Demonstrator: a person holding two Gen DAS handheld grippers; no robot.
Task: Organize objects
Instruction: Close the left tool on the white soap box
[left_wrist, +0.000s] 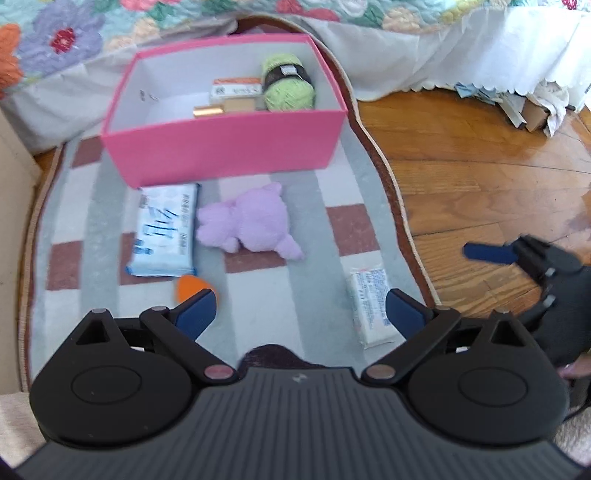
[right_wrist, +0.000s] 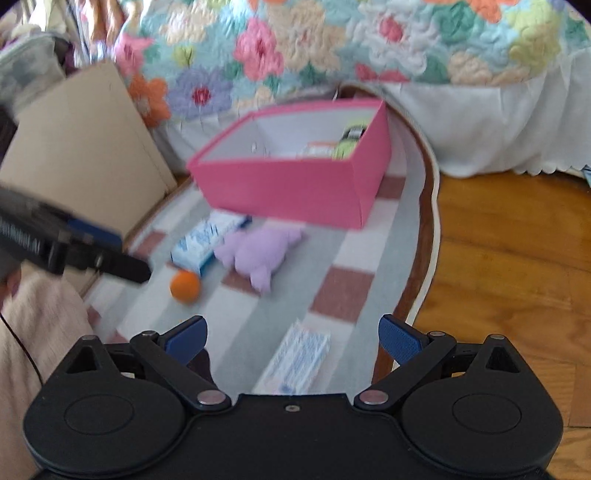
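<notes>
Four things are left out on the rug (left_wrist: 258, 295), approx. half the job by the look of it. A pink box (left_wrist: 221, 155) is seen at the far end of the rug, w/ a green yarn ball (left_wrist: 288, 83), a small printed carton (left_wrist: 236, 88) and a gold-coloured item (left_wrist: 208, 110) already laid inside. Not yet boxed: a blue-and-white packet (left_wrist: 164, 229) just in front of the box, a purple plush toy (left_wrist: 247, 221) beside it and touching or nearly so, an orange ball (right_wrist: 184, 286) nearer the camera, and a small white packet (right_wrist: 299, 356) near the rug's right edge.

The left gripper (left_wrist: 301, 312) is held wide open over bare rug, nothing between the fingers; the orange ball is partly hidden behind its left finger. The right gripper (right_wrist: 291, 336) is likewise spread wide and empty, w/ the small white packet lying below, between its fingers; that packet is judged the likely next pick.

The rug is striped grey and white w/ red-brown squares and a scalloped edge, laid on a glossy wood floor (left_wrist: 480, 166). A bed w/ a floral quilt (right_wrist: 332, 44) and white skirt is seen behind the box, a cardboard sheet (right_wrist: 85, 147) to the left.
</notes>
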